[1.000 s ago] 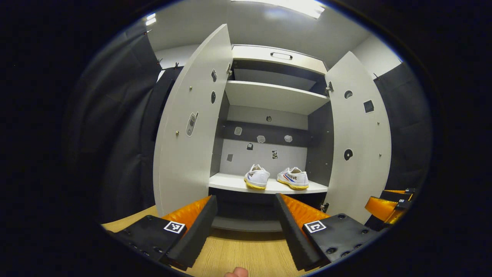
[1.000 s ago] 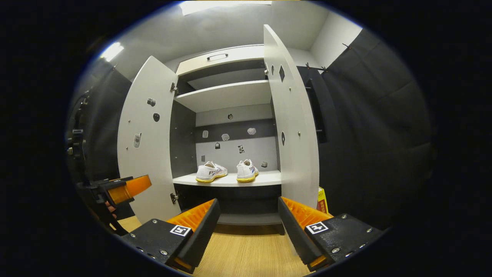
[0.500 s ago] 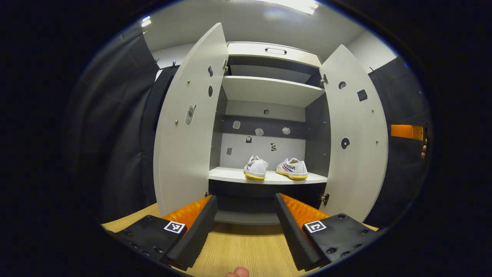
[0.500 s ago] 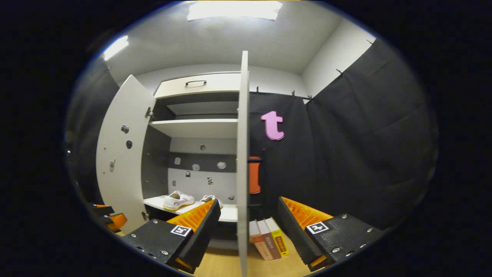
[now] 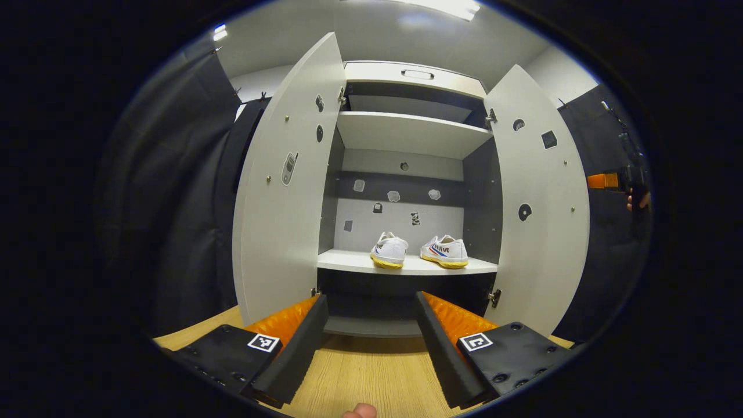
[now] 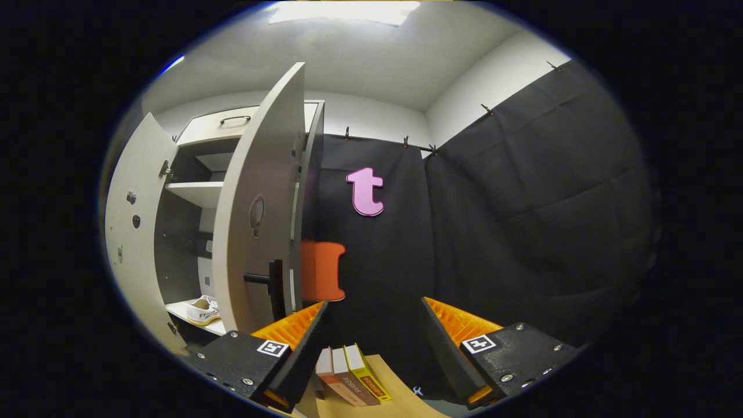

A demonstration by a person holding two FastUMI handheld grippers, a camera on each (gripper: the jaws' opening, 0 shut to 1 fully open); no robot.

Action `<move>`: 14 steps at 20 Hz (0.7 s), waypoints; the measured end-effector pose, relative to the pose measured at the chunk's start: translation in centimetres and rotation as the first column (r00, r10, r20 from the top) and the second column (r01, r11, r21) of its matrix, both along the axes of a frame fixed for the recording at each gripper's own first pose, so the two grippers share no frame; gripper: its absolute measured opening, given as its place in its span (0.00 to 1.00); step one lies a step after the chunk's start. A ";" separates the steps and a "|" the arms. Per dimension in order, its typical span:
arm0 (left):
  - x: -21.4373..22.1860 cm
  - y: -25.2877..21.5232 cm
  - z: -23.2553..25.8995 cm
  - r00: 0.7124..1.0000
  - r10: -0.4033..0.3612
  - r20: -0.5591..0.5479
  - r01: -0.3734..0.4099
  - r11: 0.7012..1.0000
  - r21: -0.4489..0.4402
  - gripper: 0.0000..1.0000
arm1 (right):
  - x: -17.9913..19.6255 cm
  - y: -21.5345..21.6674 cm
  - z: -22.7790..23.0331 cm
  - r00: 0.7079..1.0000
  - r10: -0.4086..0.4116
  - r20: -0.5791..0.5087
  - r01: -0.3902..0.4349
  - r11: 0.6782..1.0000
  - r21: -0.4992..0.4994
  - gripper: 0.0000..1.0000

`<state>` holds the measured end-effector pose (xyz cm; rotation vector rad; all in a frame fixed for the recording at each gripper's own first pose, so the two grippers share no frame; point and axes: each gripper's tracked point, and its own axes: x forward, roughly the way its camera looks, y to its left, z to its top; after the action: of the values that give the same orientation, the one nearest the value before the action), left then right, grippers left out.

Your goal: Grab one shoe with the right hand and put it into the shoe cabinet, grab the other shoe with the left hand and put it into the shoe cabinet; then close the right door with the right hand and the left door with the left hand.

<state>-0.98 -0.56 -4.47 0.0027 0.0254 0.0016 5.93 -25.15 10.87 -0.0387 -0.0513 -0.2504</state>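
Facing right door [image 6: 255, 215] left of right tool [image 6: 371, 342].

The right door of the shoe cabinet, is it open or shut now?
Open. In the left gripper view the right door swings wide off its hinges, and both shoes show on the shelf inside.
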 end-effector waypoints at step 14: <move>0.2 2.0 -0.2 1.000 0.013 -0.010 -0.013 1.000 -0.011 0.97 | 1.4 3.6 -0.6 1.000 0.026 -0.007 -0.026 0.999 -0.032 0.88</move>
<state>-0.81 1.42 -4.71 -0.0088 0.0349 0.0149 7.28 -21.54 10.22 -0.0704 -0.0487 -0.2235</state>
